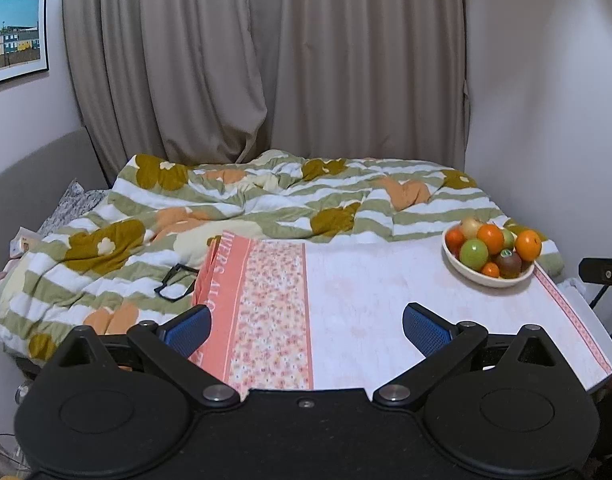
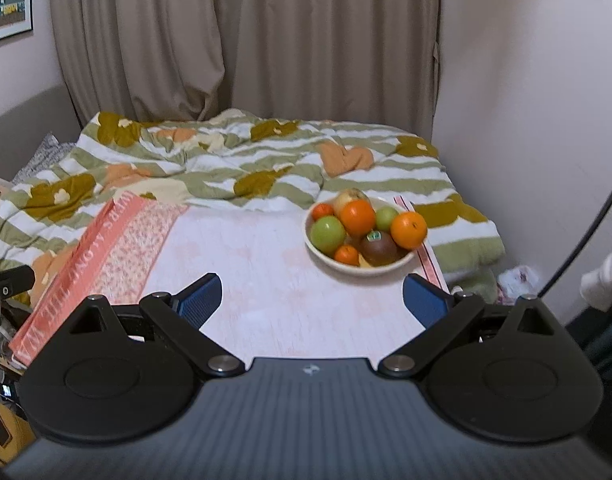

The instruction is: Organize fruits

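A cream bowl (image 2: 360, 266) full of fruit sits at the far right corner of a table covered by a pale pink cloth (image 2: 266, 272), whose left end carries a salmon floral band with lettering. In the bowl, a large orange (image 2: 358, 218) rides at the centre top, with a green apple (image 2: 327, 234) to its left, a second orange (image 2: 409, 230) at the right rim, and a brown kiwi (image 2: 378, 249) bearing a small sticker in front. A small tangerine (image 2: 346, 255) lies near the front edge, another at the far left of the pile, and a yellowish fruit sits at the back.

The left gripper (image 1: 306, 330) hovers over the near middle of the cloth, its blue-padded fingers (image 1: 188, 330) spread wide and holding nothing. The right gripper (image 2: 312, 300) hangs near the bowl, its fingers (image 2: 424, 300) likewise spread apart and empty, the right one just in front of the bowl's rim.

Beyond the table lies a rumpled striped duvet (image 1: 266, 200) with flower prints, a pair of black glasses (image 1: 176, 282) resting on it just left of the cloth. Taupe curtains (image 1: 266, 60) hang behind.
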The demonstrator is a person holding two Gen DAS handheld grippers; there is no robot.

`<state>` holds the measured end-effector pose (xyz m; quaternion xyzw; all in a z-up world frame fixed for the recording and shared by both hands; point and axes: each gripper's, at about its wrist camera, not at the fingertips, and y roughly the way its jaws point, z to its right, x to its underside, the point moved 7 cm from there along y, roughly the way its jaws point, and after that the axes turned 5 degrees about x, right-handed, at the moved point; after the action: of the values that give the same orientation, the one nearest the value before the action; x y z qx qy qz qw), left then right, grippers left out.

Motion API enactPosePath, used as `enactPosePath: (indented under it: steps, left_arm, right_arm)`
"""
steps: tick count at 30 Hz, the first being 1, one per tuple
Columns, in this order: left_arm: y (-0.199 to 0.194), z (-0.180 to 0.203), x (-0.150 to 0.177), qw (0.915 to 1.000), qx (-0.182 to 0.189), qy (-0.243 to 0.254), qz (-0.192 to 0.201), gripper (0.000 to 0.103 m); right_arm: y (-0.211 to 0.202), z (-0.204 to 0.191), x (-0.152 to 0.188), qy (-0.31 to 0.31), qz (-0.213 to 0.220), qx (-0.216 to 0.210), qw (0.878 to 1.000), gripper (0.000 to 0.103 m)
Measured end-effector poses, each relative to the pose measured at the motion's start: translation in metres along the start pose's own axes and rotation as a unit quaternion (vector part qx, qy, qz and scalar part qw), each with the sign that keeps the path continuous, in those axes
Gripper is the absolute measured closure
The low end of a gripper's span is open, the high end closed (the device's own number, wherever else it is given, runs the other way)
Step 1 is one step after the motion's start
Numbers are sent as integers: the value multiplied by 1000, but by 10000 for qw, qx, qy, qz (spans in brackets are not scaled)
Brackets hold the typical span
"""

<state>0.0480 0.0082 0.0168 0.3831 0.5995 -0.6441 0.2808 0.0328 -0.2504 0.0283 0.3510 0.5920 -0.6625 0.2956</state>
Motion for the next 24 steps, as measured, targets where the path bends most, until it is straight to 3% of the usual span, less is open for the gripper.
enactPosePath:
  steps: [24]
  left_arm:
    - [-1, 16, 3, 9999, 124, 9, -70, 0]
  right_arm:
    - [-3, 0, 15, -25, -199, -73, 9998, 0]
